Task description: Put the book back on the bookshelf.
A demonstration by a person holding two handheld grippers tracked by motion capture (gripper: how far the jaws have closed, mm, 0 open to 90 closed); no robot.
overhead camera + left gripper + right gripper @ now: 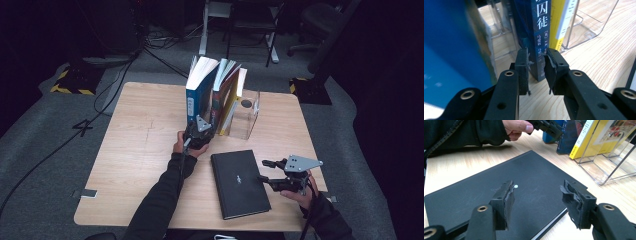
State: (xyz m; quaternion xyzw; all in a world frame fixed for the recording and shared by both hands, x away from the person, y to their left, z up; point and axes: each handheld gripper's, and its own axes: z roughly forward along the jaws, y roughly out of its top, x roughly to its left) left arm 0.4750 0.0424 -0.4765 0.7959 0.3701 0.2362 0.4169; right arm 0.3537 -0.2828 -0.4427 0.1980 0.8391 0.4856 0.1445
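The left gripper view is putting the dark navy book (539,37) right in front of you: it is standing upright at the near end of the clear acrylic rack (596,27), its spine facing your jaws, with a yellow book (556,22) touching it on one side and a blue book (451,57) leaning just beside it on the other. Your left gripper (536,72) is sitting narrow at the foot of that spine, the pads (524,67) flanking it with a sliver of gap showing, so you are not pressing on it; I'm judging you to be either just letting go after seating it or lining up to grip. From the high view, three books are standing in the rack (252,112) near the far middle of the wooden table (140,150), and your left gripper (199,131) is resting right against them. What is left, as far as I can judge, is the black book (240,182) lying flat on the table near you, well apart from the rack. Your right gripper (537,202) is hovering over its cover (499,195) with the jaws wide and nothing between them.
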